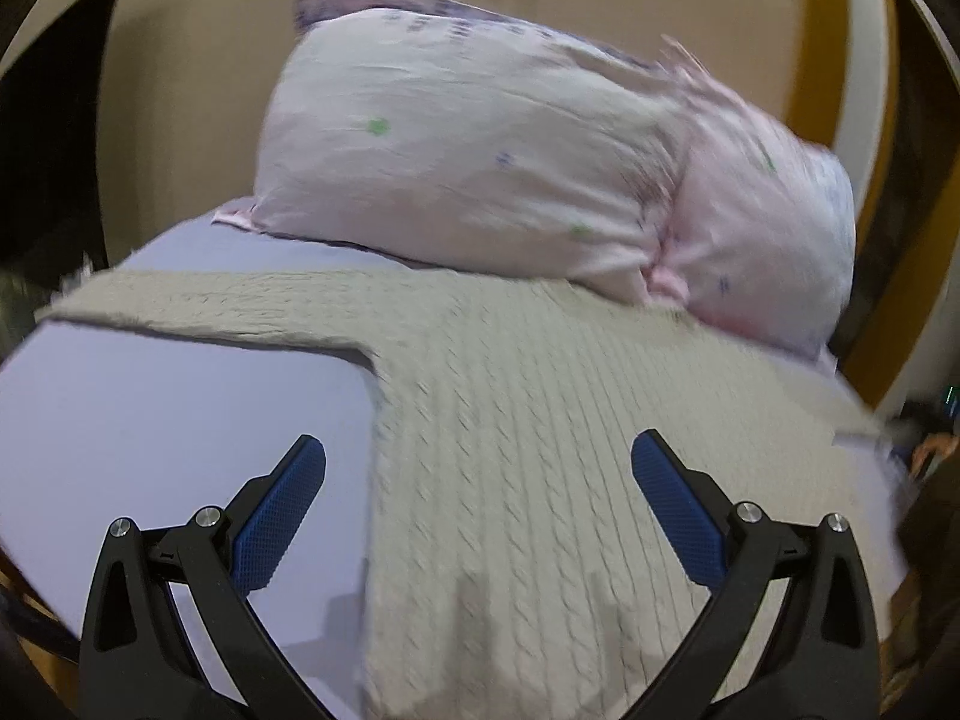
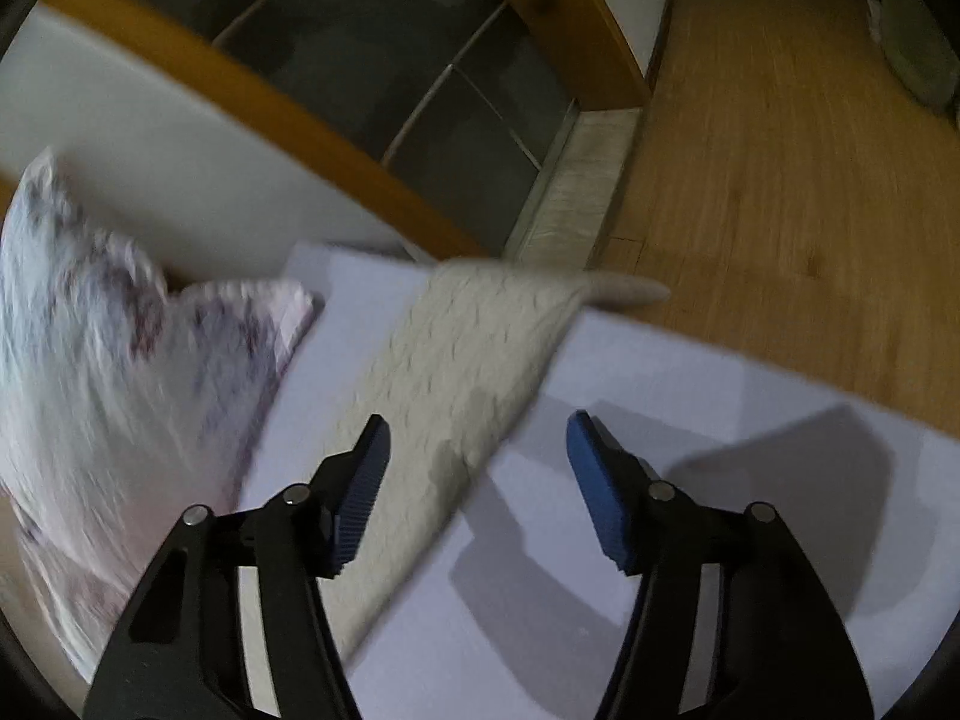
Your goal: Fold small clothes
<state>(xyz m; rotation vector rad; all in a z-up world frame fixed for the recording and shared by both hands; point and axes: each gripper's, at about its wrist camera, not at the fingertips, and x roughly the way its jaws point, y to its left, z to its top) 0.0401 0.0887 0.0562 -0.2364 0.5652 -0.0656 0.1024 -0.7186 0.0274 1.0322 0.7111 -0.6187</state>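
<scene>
A cream cable-knit sweater (image 1: 528, 420) lies flat on the lavender bed sheet (image 1: 150, 420), one sleeve (image 1: 198, 306) stretched out to the left. My left gripper (image 1: 478, 456) is open and empty, hovering over the sweater's body near its left side edge. In the right wrist view the other sleeve (image 2: 456, 360) runs toward the bed's edge, its cuff (image 2: 630, 291) hanging over the floor. My right gripper (image 2: 477, 438) is open and empty, just above this sleeve.
Two pink patterned pillows (image 1: 480, 144) lie at the head of the bed, against the beige wall (image 1: 198, 90); one also shows in the right wrist view (image 2: 120, 372). A wooden bed frame (image 2: 258, 102) and a wood floor (image 2: 780, 180) lie beyond the mattress edge.
</scene>
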